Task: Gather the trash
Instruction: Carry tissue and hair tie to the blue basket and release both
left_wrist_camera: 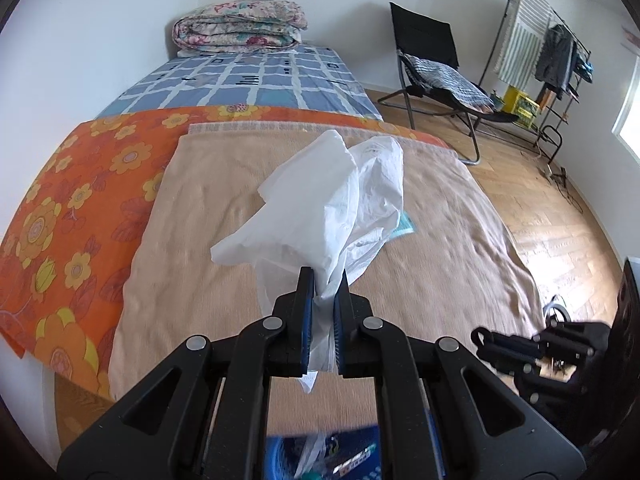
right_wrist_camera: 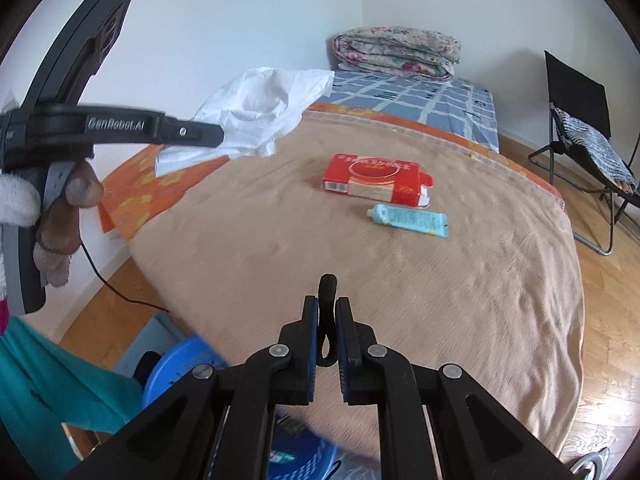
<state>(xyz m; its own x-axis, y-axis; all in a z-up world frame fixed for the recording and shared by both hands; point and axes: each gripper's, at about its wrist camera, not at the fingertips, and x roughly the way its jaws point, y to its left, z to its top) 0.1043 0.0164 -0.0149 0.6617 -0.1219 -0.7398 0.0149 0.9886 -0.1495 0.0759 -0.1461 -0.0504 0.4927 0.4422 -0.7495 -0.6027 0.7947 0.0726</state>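
My left gripper (left_wrist_camera: pixel 323 276) is shut on a crumpled white plastic bag (left_wrist_camera: pixel 320 196) and holds it above the beige blanket (left_wrist_camera: pixel 200 240); the bag also shows in the right wrist view (right_wrist_camera: pixel 260 108). My right gripper (right_wrist_camera: pixel 327 304) is shut on a black hair tie (right_wrist_camera: pixel 328 320) above the blanket's near edge. A red packet (right_wrist_camera: pixel 376 178) and a light blue tube (right_wrist_camera: pixel 408 220) lie on the blanket (right_wrist_camera: pixel 440 300) ahead of it. A blue basket (right_wrist_camera: pixel 176 376) sits below, at the bed's edge; it shows under the left gripper too (left_wrist_camera: pixel 320 456).
A folded floral quilt (left_wrist_camera: pixel 240 24) lies at the far end of the bed. A black folding chair (left_wrist_camera: pixel 436 76) and a clothes rack (left_wrist_camera: pixel 548 52) stand on the wooden floor to the right. A black cable (right_wrist_camera: pixel 108 280) trails on the floor at left.
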